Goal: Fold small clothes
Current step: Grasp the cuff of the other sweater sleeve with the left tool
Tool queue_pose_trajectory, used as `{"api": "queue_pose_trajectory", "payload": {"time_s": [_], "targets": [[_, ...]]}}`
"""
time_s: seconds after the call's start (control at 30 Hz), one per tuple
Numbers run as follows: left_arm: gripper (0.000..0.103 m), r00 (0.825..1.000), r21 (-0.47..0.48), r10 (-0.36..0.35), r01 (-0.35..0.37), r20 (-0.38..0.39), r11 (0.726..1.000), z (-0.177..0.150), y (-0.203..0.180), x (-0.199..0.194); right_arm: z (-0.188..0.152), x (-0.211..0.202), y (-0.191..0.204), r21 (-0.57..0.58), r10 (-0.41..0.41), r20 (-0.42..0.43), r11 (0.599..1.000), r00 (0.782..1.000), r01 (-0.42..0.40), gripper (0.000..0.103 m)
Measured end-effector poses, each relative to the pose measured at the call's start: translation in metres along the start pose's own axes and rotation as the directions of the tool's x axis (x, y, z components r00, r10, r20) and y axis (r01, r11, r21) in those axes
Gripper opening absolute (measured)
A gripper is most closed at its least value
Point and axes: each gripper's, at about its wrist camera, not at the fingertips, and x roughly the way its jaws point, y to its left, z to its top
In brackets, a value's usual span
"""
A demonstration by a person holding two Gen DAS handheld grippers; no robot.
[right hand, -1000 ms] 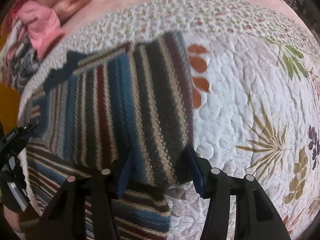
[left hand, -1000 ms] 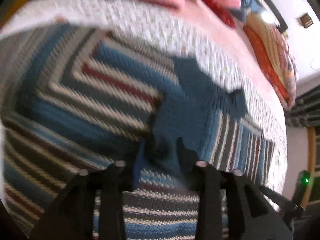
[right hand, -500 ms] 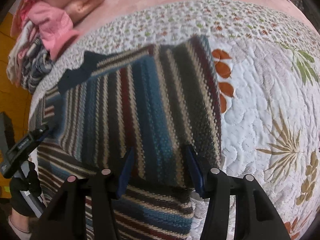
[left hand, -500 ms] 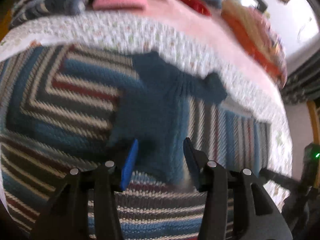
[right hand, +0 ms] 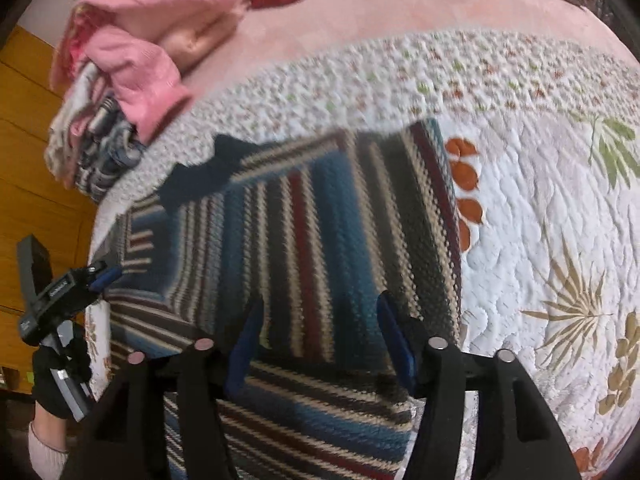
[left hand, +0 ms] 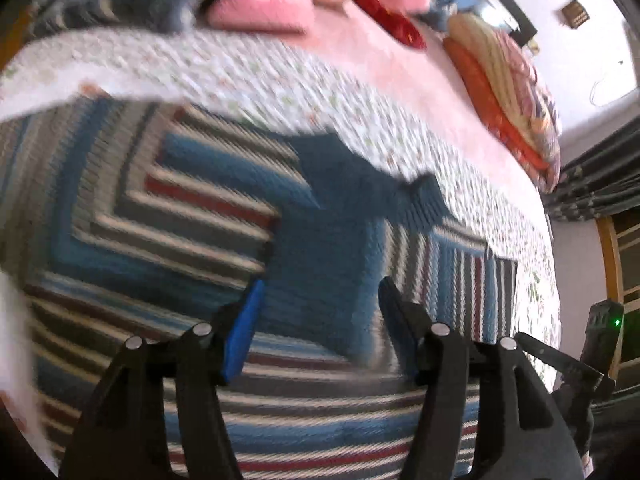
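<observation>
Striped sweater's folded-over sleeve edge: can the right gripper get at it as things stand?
Probably yes. The right gripper is open over the striped sweater, its fingers straddling the sleeve's edge, with nothing between them.

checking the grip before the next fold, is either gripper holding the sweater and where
Nothing is held. The left gripper and right gripper are both open above the striped sweater.

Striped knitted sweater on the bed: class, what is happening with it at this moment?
A person holding a gripper in each hand is folding a blue, red and cream striped knitted sweater on a white floral quilt. Both sides are folded in over its body. The left gripper and right gripper are both open above it, gripping nothing. Pink clothes lie heaped beyond.
</observation>
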Motion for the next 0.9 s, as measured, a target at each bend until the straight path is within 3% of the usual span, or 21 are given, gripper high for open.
{"api": "queue_pose_trajectory", "payload": {"time_s": [0.13,0.23,0.33,0.43,0.47,0.53,0.6,0.77,0.9], "targets": [[0.068,0.997,-0.069,0.048,-0.044,0.059,0.997,0.016,0.057,-0.045,-0.006,-0.007,0.001,-0.004,-0.011,0.016,1.0,1.0,0.011,0.074],[0.068,0.985,-0.185,0.144,-0.124,0.099,0.975,0.024,0.123,-0.073,-0.012,-0.007,0.002,-0.011,-0.019,0.01,1.0,1.0,0.019,0.076],[0.067,0.955,-0.339,0.271,-0.217,0.119,0.915,0.022,0.193,-0.097,-0.018,-0.001,0.007,-0.032,-0.026,0.0,0.999,1.0,0.026,0.076],[0.066,0.928,-0.503,0.358,-0.262,0.103,0.824,0.009,0.255,-0.118,-0.023,0.002,0.013,-0.07,-0.039,-0.007,0.997,0.999,0.038,0.076],[0.066,0.923,-0.569,0.371,-0.252,0.101,0.783,0.002,0.278,-0.125,-0.024,0.004,0.017,-0.088,-0.043,-0.007,0.995,0.999,0.043,0.076],[0.066,0.924,-0.639,0.369,-0.225,0.1,0.736,-0.006,0.307,-0.131,-0.027,0.009,0.023,-0.111,-0.049,-0.011,0.993,0.999,0.048,0.076],[0.066,0.929,-0.678,0.35,-0.18,0.121,0.713,-0.011,0.321,-0.129,-0.029,0.014,0.027,-0.123,-0.052,-0.02,0.991,0.998,0.05,0.076],[0.066,0.956,-0.723,0.192,0.03,0.223,0.691,-0.02,0.347,-0.113,-0.034,0.024,0.041,-0.16,-0.055,-0.04,0.986,0.998,0.048,0.076],[0.066,0.944,-0.719,0.157,0.107,0.29,0.687,-0.015,0.354,-0.101,-0.038,0.025,0.047,-0.188,-0.058,-0.042,0.981,0.997,0.049,0.076]]}}
